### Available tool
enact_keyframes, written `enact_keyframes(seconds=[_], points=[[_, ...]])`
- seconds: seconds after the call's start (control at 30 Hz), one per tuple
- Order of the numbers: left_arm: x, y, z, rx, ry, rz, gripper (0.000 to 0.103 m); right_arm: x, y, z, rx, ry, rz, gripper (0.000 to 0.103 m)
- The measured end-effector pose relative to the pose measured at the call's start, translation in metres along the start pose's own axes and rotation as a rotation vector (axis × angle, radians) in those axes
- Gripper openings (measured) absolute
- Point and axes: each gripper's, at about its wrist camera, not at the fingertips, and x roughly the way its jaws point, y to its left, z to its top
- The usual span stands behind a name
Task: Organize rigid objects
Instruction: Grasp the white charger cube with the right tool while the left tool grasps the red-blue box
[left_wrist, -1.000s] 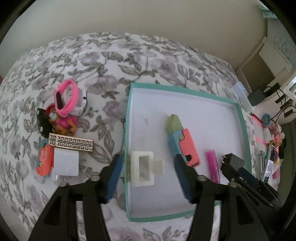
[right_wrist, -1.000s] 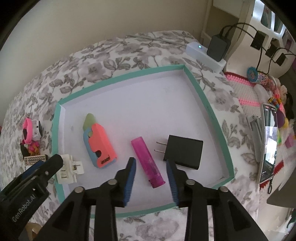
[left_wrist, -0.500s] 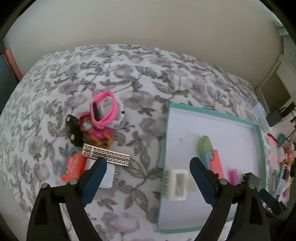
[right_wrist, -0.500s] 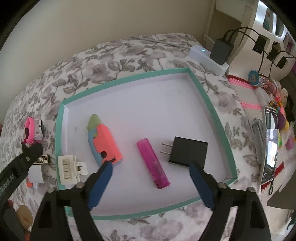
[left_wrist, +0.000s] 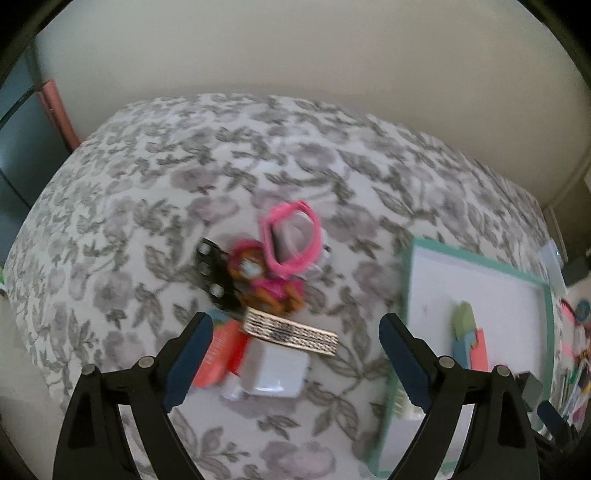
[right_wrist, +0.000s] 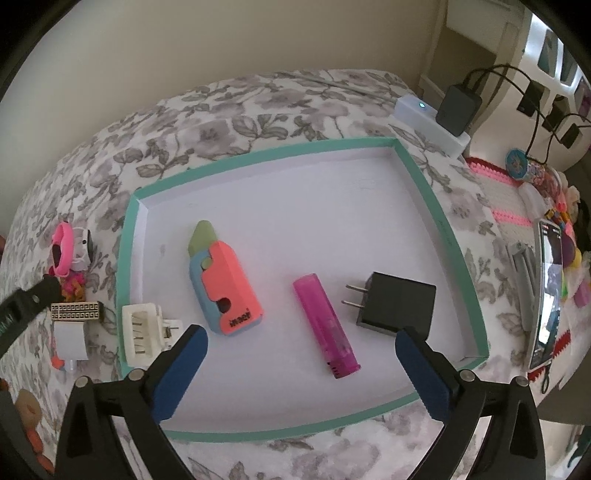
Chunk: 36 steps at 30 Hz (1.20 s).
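A teal-rimmed white tray (right_wrist: 421, 177) lies on the flowered bedspread. In it are a coral-and-blue toy cutter (right_wrist: 225, 284), a pink lighter (right_wrist: 325, 325), a black plug adapter (right_wrist: 400, 304) and a cream clip (right_wrist: 142, 334) on the left rim. My right gripper (right_wrist: 301, 360) is open and empty above the tray's near part. My left gripper (left_wrist: 295, 349) is open and empty above a pile left of the tray (left_wrist: 408, 280): a pink watch (left_wrist: 291, 236), a brown toy figure (left_wrist: 266, 288), a patterned gold bar (left_wrist: 290, 332), a white charger (left_wrist: 277, 373) and an orange piece (left_wrist: 218, 358).
A white power strip (right_wrist: 428, 118) with a black charger sits beyond the tray's far right corner. A phone (right_wrist: 548, 295) and small toys crowd the right side. A wall runs behind the bed. A black part (left_wrist: 216, 280) lies by the toy figure.
My left gripper let go of the cream clip on the tray rim, opened and swung left over the pile. My right gripper opened wide and drew back from the lighter.
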Motion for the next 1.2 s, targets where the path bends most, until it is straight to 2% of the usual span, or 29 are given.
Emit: enact_keyframes(seconds=[0.07, 0.13, 0.17, 0.27, 0.37, 0.5, 0.67, 0.8, 0.9, 1.2], points=[[-0.004, 0.010, 0.004, -0.022, -0.027, 0.003, 0.093, -0.004, 0.005, 0.001, -0.007, -0.020, 0.009, 0.103], [-0.010, 0.022, 0.009, -0.044, -0.059, 0.010, 0.102, -0.014, 0.014, 0.003, -0.018, -0.061, 0.035, 0.103], [-0.015, 0.029, 0.012, -0.053, -0.084, 0.014, 0.103, -0.019, 0.021, 0.003, -0.028, -0.084, 0.054, 0.103], [-0.023, 0.045, 0.018, -0.073, -0.131, 0.026, 0.103, -0.031, 0.043, 0.005, -0.072, -0.141, 0.117, 0.103], [-0.026, 0.067, 0.022, -0.119, -0.135, 0.047, 0.103, -0.036, 0.067, 0.004, -0.117, -0.165, 0.178, 0.103], [-0.020, 0.091, 0.023, -0.179, -0.100, 0.061, 0.103, -0.033, 0.100, 0.002, -0.177, -0.153, 0.258, 0.103], [-0.005, 0.108, 0.020, -0.208, -0.043, 0.070, 0.103, -0.025, 0.136, -0.005, -0.231, -0.109, 0.330, 0.103], [0.015, 0.116, 0.014, -0.225, 0.027, 0.065, 0.103, -0.015, 0.161, -0.012, -0.259, -0.059, 0.393, 0.103], [0.034, 0.120, 0.006, -0.242, 0.095, 0.061, 0.103, -0.004, 0.174, -0.020, -0.282, -0.021, 0.407, 0.103], [0.066, 0.127, -0.007, -0.292, 0.202, 0.041, 0.103, 0.036, 0.193, -0.033, -0.262, 0.098, 0.452, 0.086]])
